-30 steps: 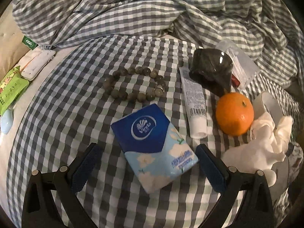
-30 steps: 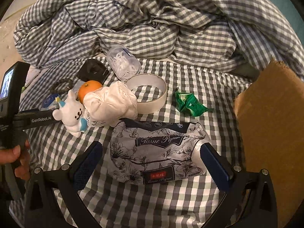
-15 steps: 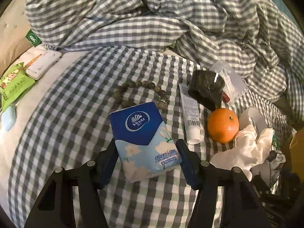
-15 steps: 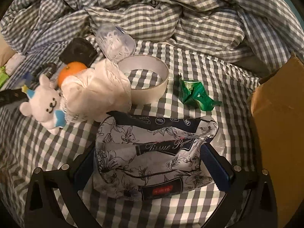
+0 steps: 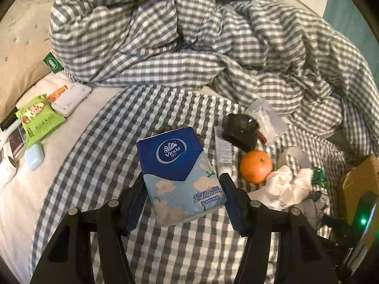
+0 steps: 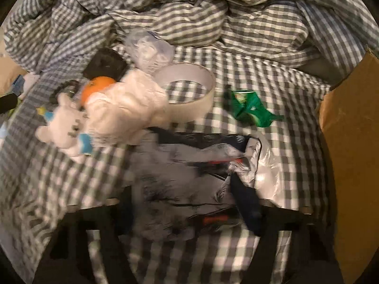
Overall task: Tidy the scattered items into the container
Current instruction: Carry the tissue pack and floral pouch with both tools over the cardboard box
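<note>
Tissue pack [image 5: 180, 177] | blue/white, Vinda logo | left hand-held gripper [image 5: 182, 206] clamped on it

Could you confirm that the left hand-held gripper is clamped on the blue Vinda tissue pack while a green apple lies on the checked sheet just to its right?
Not quite: the fruit is an orange, not a green apple. The left wrist view shows it on the checked sheet, right of the blue Vinda tissue pack, which the left hand-held gripper does clamp.
</note>
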Demonstrator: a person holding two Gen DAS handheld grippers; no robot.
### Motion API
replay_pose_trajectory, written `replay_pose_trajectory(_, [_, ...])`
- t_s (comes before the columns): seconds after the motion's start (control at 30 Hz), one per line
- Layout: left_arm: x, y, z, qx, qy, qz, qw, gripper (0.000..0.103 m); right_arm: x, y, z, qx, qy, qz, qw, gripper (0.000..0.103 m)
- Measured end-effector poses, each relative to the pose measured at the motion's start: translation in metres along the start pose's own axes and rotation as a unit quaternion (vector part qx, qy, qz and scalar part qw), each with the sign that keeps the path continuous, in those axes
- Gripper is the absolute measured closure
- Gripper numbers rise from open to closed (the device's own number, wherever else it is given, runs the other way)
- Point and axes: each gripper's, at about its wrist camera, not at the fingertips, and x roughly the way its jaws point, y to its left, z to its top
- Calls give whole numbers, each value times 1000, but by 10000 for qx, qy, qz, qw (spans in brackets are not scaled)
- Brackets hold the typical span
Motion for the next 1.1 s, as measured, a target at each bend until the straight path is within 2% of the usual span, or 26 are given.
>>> replay_pose_trajectory(0.03, [-5, -1, 0, -6, -28, -10, 10000, 41, -3, 2, 0, 14, -22, 19, 10000, 55])
replay_pose_trajectory(0.07, [-10, -1, 1, -11, -60, -26, 10000, 41, -6, 3, -1, 25, -59, 107, 9999, 66])
replay_pose_trajectory(0.2, [-33, -4, 2, 68, -211, -67, 9997, 41, -20, 0, -2, 151, -179, 369, 9990, 75])
replay_pose_trajectory(0.4, [-73, -10, 6, 115, -478, -144, 9987, 41, -61, -5, -1, 257, -527, 666, 9961, 77])
replay_pose_trajectory(0.7, [-141, -39, 6, 345, -908, -274, 9949, 41, -162, -15, 3, 339, -1420, 943, 9848, 77])
replay_pose_trajectory(0.97, [-206, -77, -5, 691, -1335, -449, 9876, 41, -251, -40, -11, 458, -2146, 831, 9721, 77])
replay_pose_trajectory(1.1, [-231, -103, -12, 851, -1490, -608, 9833, 41, -283, -59, -19, 489, -2415, 674, 9668, 77])
